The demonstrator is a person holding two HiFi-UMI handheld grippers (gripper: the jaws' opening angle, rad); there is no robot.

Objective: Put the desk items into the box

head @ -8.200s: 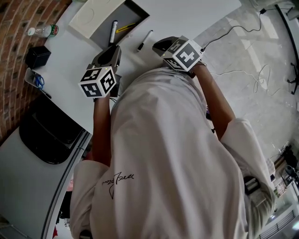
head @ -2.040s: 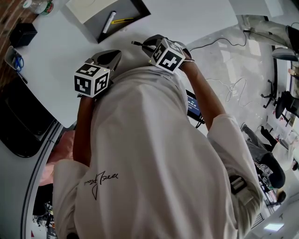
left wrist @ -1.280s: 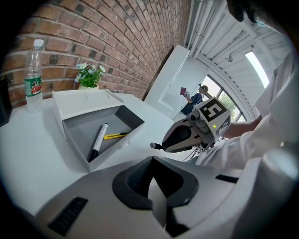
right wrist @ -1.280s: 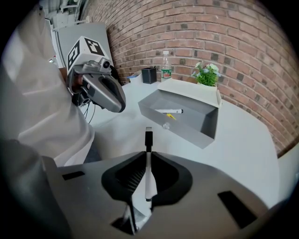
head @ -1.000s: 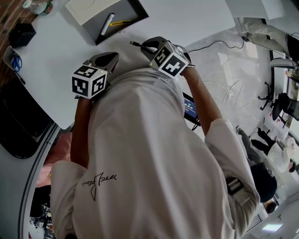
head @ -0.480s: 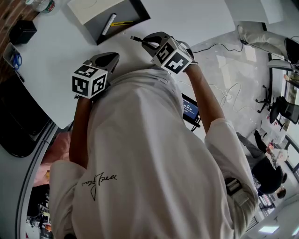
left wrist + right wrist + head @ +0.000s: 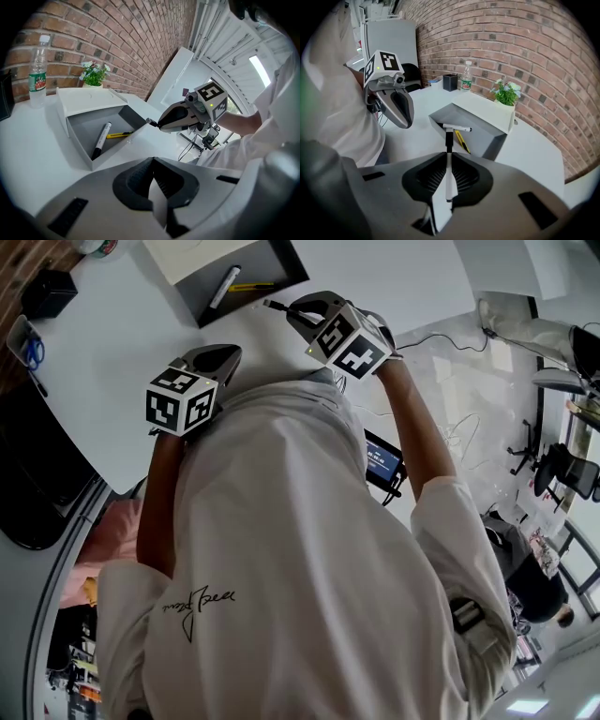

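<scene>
While aloft, marker (image 7: 449,144) between right tongs (image 7: 448,164)

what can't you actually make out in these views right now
- head view: the box and the bottle are cut off by the top edge
- head view: the person's shirt hides the near part of the desk
- right gripper view: the held marker crosses the marker in the box, hiding part of it
- both gripper views: the bottle's label is too small to read

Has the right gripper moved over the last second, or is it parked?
Yes. In the head view the right gripper, shut on the marker, has moved up the picture toward the box, narrowing the gap between them.
</scene>
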